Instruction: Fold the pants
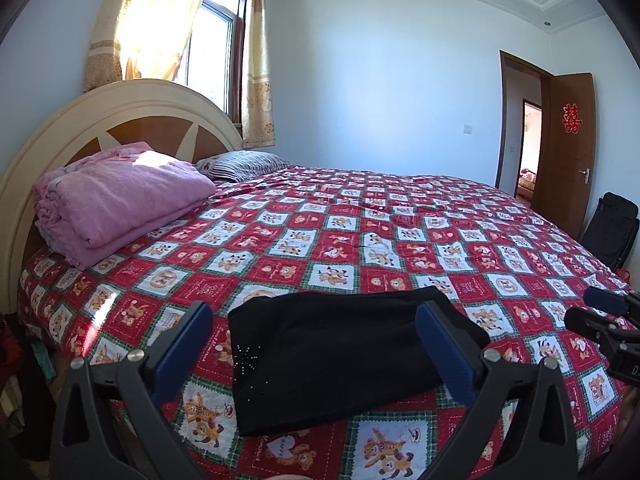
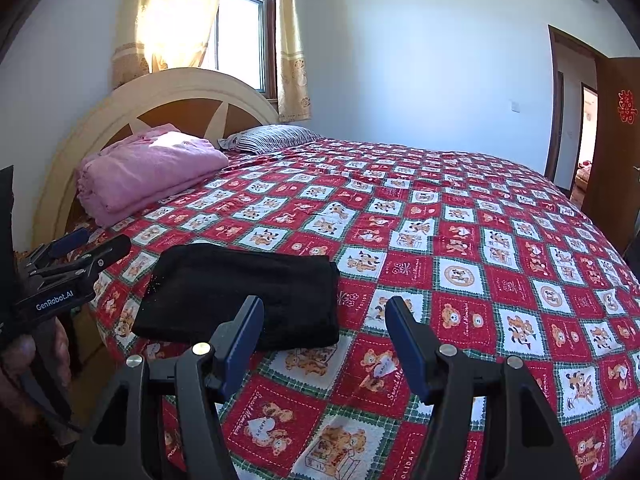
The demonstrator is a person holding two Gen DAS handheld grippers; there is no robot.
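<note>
The left claw [image 1: 314, 326] points forward and somewhat downward with its jaws spread as wide as they go, the blue pads [image 1: 182, 344] far apart and pressing on nothing. The right claw [image 2: 324, 322] tilts down at a similar angle beside it, its jaws parted to a middling gap, and nothing is clamped between its blue pads [image 2: 406, 344]. In the right wrist view, part of the person's hand [image 2: 24, 360] shows at the left edge, wrapped around the left claw's handle.
</note>
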